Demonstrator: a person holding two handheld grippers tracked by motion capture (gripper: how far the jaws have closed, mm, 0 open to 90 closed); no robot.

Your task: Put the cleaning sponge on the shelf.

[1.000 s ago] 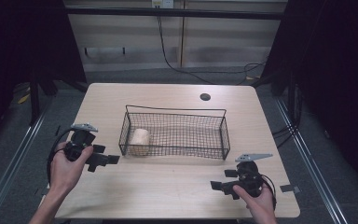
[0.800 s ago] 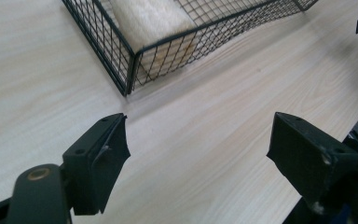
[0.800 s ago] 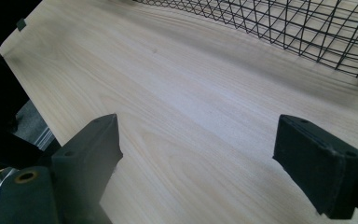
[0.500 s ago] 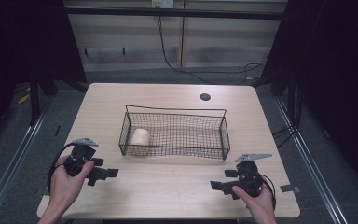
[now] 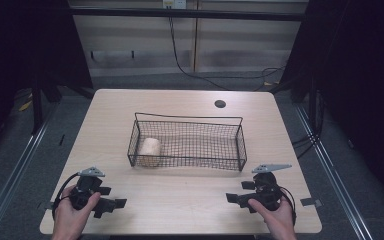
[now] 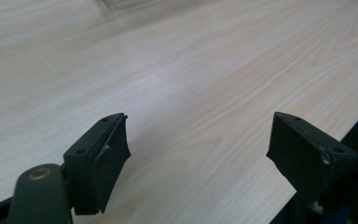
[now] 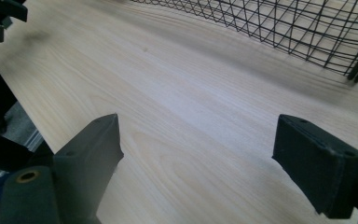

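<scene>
From where I stand, the left tool [image 5: 111, 204] sits low at the near left corner of the tabletop [image 5: 190, 195], held in the person's left hand [image 5: 69, 215], its jaws spread wide with nothing but bare wood between them, as the left gripper view confirms. Further in, just left of centre, a pale roll [image 5: 150, 151], a short stubby cylinder of what may be paper or tape, lies inside the left end of the black wire basket [image 5: 190, 142], close against its left wall and near side. It looks to lie on its side with its long axis running roughly near to far, one round end facing the near edge, though through the mesh I cannot be sure. The basket itself stretches left to right across the middle of the tabletop. At the near right, the right tool [image 5: 236, 198] rests in the right hand [image 5: 275, 212], likewise released and empty, jaws pointing left toward the other hand. I judge both tools are parked clear of the work; to do this well, keep them low, apart and steady, well away from the basket's wires, so nothing nudges it or disturbs the roll inside.
</scene>
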